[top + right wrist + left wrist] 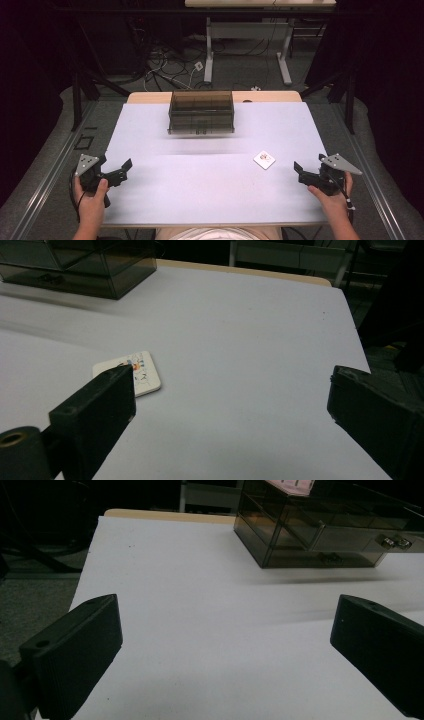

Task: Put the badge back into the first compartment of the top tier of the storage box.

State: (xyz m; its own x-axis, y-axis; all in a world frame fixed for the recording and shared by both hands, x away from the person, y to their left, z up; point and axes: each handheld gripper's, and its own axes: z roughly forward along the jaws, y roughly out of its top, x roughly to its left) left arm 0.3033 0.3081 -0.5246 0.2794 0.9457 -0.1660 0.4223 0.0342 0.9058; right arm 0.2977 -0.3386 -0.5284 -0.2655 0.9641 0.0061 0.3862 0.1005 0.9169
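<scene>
White paper covers the table (pixel 210 195), and the small printed card (pixel 264 159) lies flat on it toward the right edge, just ahead of the right gripper (pixel 306 173), likely its next pickup. Both grippers, left gripper (pixel 120 170) included, rest near the front corners, released and empty. The smoky plastic drawer box (pixel 201 111) sits mid-rear, drawers shut, contents unclear.

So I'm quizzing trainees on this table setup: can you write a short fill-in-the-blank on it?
1. The small white card lies nearer the ____ gripper.
2. The smoky drawer box stands at the table's ____ edge.
3. Both grippers' jaws are ____, the left gripper included.

Missing words: right; far; open
</scene>
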